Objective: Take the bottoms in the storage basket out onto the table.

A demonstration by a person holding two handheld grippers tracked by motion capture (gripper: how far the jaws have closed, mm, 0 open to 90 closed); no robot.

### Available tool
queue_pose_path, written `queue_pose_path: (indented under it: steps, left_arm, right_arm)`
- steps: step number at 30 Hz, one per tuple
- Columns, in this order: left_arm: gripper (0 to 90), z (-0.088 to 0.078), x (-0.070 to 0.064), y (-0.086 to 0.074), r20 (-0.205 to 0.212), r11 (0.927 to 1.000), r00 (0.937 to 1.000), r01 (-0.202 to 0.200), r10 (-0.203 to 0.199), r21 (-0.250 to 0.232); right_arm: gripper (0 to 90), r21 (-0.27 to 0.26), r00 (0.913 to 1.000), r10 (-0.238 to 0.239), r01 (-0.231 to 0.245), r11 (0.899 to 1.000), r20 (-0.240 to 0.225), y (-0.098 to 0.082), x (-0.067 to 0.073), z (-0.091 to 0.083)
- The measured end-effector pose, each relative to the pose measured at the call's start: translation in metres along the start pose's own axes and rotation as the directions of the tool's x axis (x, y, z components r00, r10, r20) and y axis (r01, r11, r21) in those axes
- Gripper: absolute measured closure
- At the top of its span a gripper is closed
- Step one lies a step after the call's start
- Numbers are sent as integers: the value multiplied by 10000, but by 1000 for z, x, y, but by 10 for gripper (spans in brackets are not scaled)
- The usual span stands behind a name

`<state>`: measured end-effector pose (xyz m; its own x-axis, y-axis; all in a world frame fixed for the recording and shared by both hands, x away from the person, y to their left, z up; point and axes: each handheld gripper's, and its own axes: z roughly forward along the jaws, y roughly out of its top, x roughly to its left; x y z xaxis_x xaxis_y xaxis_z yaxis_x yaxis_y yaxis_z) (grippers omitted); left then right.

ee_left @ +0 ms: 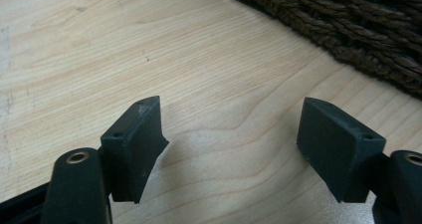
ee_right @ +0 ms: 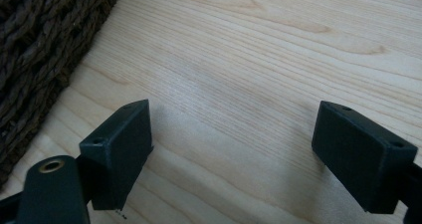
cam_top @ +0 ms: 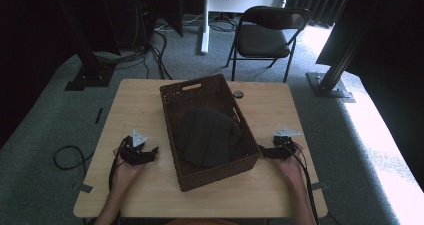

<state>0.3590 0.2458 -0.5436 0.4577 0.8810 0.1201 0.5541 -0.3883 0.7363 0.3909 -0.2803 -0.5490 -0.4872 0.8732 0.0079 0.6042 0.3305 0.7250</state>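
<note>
Left gripper (cam_top: 150, 151) and right gripper (cam_top: 266, 151), each held by a hand, rest low over the wooden table (cam_top: 135, 110) with jaws spread wide and nothing between them. Between the two grippers stands a dark wicker basket (cam_top: 188, 92), its woven wall just beside each gripper's jaws. Folded dark cloth (cam_top: 207, 135) lies inside the basket. Beyond the basket, a small dark round object (cam_top: 238, 94) sits on the table.

A dark brown woven basket (cam_top: 176, 96) (rectangular, with a handle slot in its far wall) sits at the middle of the table (cam_top: 130, 102), holding a crumpled dark cloth (cam_top: 207, 135) inside.
</note>
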Motion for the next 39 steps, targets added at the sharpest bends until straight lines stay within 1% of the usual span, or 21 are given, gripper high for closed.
queue_pose_path:
  steps: [3,4,5,6,7,9,13,16,17,18,19,20,22,23,24,28,30,32,33,34,39]
  left_arm:
    - [232,0,1,0,-48,9999,10000,84,-84,68]
    - [232,1,0,0,-358,9998,9993,142,-137,140]
    - [175,0,-3,0,-624,10000,9980,-49,53,61]
    - [174,0,-7,0,-867,9996,9959,-280,278,-20]
    - [174,0,-8,0,-942,9993,9948,-383,378,-31]
    - [174,0,-9,1,-951,9992,9946,-410,406,-28]
    - [166,2,-5,2,-725,9999,9974,25,-17,103]
    - [144,2,-3,3,-663,9995,9976,231,-217,201]
    - [136,3,-3,3,-769,9993,9967,295,-277,223]
    - [108,3,-3,3,-778,9989,9963,384,-362,273]
    - [106,4,-2,3,-714,9984,9964,470,-447,312]
    - [100,4,-1,3,-699,9976,9959,592,-566,355]
    - [91,4,1,3,-631,9968,9957,704,-679,386]
    - [89,5,1,3,-598,9965,9956,746,-722,385]
    - [89,5,2,3,-544,9959,9955,799,-776,415]
    - [91,6,7,3,-150,9924,9939,1102,-1095,547]
    - [100,6,8,3,98,9916,9932,1152,-1160,591]
    - [104,6,8,3,191,9916,9930,1152,-1165,591]
    - [123,6,8,3,269,9919,9929,1145,-1161,560]
    - [130,6,8,3,264,9919,9930,1138,-1154,564]
    - [131,6,8,3,282,9921,9931,1125,-1142,564]
  right_arm:
    - [155,2,10000,-2,2,10000,-4,0,0,0]
    - [155,0,10000,-8,8,10000,-6,0,0,0]
    - [155,3,10000,-13,13,10000,-9,0,0,0]
    - [155,2,10000,-28,28,10000,-29,0,0,0]
    - [155,3,10000,-38,38,10000,-34,0,0,0]
    - [155,3,10000,-39,39,10000,-34,0,0,0]
    - [156,115,10000,-68,68,9999,-54,2,-1,0]
    - [156,260,10000,-67,69,9996,-69,3,0,0]
    - [156,343,9999,-71,73,9994,-76,4,0,0]
    - [157,418,9999,-85,88,9991,-70,4,0,-1]
    - [161,483,9999,-82,85,9988,-62,5,0,-1]
    - [174,531,10000,-77,79,9986,-45,5,0,-1]
    - [216,582,10000,-60,62,9983,-31,6,1,-3]
    - [225,609,10000,-84,84,9981,-5,6,1,-4]
    - [227,603,9998,-163,154,9981,145,6,2,-5]
    - [248,473,9989,-235,216,9986,396,7,1,-12]
    - [250,402,9988,-218,200,9990,431,9,0,-16]
    - [251,234,9987,-171,159,9996,489,11,-1,-20]
    - [261,120,9989,-126,120,9999,448,12,-1,-22]
    - [261,49,9990,-44,42,10000,442,13,-2,-24]
    - [273,-87,9974,-132,139,9999,715,18,0,-33]
